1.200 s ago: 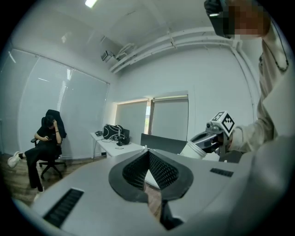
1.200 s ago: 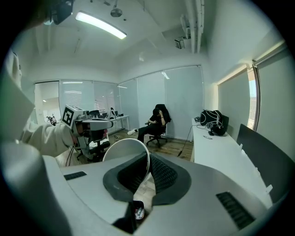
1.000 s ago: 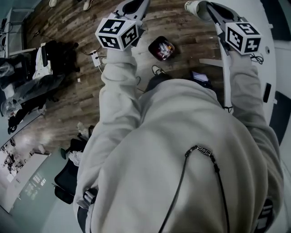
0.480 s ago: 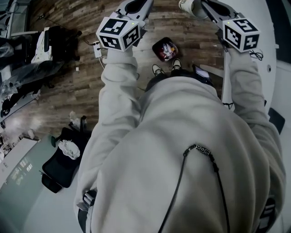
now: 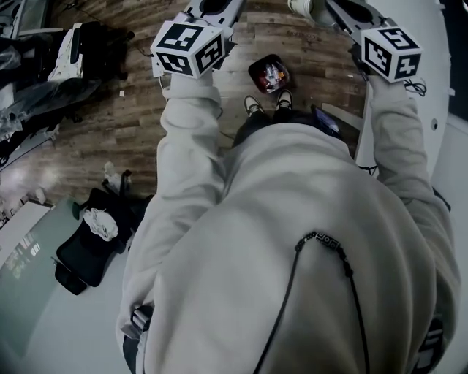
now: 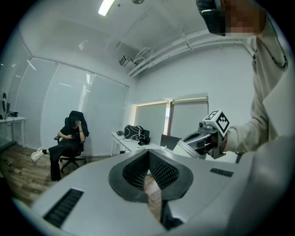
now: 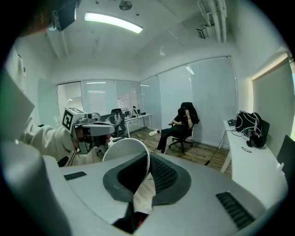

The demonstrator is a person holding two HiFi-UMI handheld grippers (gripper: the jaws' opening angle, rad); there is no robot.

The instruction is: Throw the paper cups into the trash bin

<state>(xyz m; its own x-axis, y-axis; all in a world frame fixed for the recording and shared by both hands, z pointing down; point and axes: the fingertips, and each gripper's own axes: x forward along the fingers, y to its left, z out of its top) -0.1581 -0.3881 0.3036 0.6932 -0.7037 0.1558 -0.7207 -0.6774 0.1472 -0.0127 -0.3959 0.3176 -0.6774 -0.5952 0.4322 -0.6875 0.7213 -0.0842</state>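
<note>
A white paper cup (image 5: 298, 6) is at the top edge of the head view, its wall pinched in my right gripper (image 5: 322, 7). In the right gripper view the cup (image 7: 125, 154) stands left of the jaws, and the right gripper (image 7: 146, 159) is shut on its rim. The small dark trash bin (image 5: 269, 74) with rubbish inside stands on the wooden floor, below and between both grippers. My left gripper (image 5: 216, 6) is held out to the left of the bin. Seen in its own view, the left gripper (image 6: 148, 154) has its jaws together with nothing in them.
The person's shoes (image 5: 254, 109) stand right beside the bin. A black office chair (image 5: 91, 245) is at the lower left. A white table edge (image 5: 439, 109) runs along the right. Across the room a seated person (image 7: 182, 126) and a desk with a black bag (image 7: 249, 124).
The person has stepped toward the bin, so the shoes now show beside it. Both grippers moved along over the floor. The cup stays in the right gripper.
</note>
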